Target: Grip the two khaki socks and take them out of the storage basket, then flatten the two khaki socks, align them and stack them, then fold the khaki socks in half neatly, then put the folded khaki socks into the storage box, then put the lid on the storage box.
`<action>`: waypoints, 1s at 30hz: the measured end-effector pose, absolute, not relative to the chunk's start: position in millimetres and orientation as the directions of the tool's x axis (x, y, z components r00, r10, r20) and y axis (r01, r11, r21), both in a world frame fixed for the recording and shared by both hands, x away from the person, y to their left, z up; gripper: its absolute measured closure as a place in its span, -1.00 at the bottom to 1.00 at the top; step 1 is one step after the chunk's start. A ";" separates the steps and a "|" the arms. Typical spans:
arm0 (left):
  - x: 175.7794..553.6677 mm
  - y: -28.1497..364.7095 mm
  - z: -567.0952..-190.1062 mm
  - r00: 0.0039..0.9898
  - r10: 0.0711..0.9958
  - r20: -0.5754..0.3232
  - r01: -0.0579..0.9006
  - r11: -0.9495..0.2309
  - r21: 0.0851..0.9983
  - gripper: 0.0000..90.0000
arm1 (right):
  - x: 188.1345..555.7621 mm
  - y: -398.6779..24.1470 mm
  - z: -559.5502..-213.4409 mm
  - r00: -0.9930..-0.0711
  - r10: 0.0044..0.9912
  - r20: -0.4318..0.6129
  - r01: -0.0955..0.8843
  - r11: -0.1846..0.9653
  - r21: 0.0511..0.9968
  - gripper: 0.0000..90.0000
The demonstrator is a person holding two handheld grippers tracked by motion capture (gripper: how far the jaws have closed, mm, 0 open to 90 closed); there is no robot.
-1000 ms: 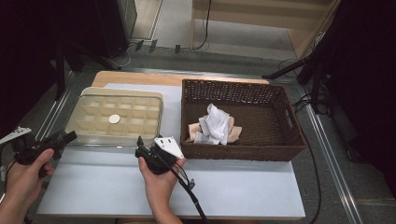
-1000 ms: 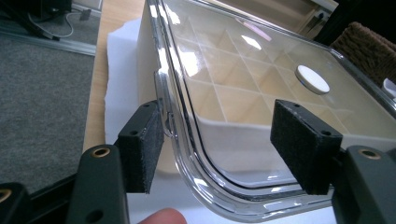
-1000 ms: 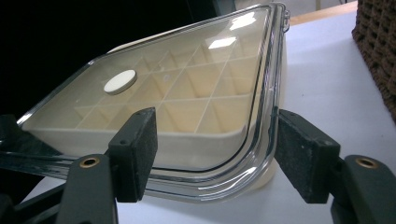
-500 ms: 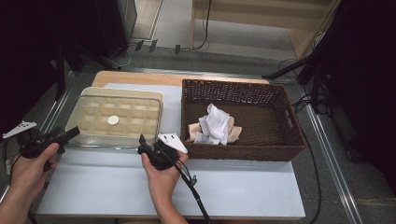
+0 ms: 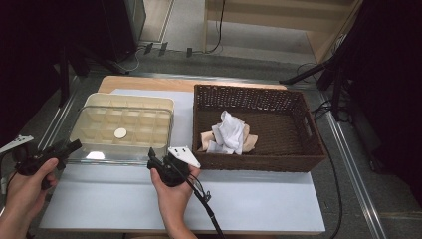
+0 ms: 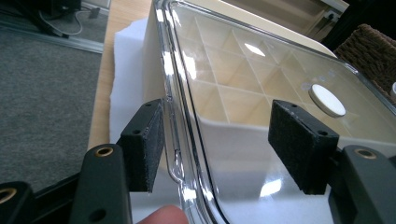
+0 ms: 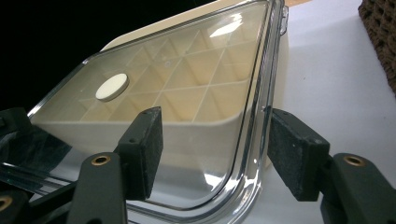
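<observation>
2 grippers now sit at the near corners of the clear lid [image 5: 107, 149] on the divided tray [image 5: 124, 122], at the worktop's left side. The left gripper [image 6: 219, 149] and right gripper [image 7: 215, 149] have just been closing, jaws apart astride the lid's rim, not yet pinching. Likely next: a 2-handed lift.
</observation>
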State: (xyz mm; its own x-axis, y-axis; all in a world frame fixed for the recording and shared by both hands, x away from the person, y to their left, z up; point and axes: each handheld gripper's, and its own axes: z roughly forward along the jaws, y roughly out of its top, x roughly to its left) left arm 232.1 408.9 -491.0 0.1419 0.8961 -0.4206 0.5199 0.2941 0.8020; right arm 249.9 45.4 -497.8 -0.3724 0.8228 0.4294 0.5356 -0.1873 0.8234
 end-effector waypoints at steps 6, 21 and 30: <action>216.4 412.3 -494.0 0.131 0.898 -0.419 0.522 0.297 0.799 -0.17 | 240.0 45.2 -499.4 -0.408 0.810 0.421 0.540 -0.158 0.827 -0.14; 243.9 413.2 -482.3 0.128 0.926 -0.356 0.517 0.244 0.820 -0.37 | 264.6 47.1 -497.6 -0.364 0.813 0.453 0.548 -0.206 0.810 -0.05; 251.3 411.2 -490.0 0.133 0.902 -0.412 0.564 0.273 0.779 -0.25 | 271.5 45.9 -498.8 -0.342 0.802 0.491 0.559 -0.246 0.792 -0.01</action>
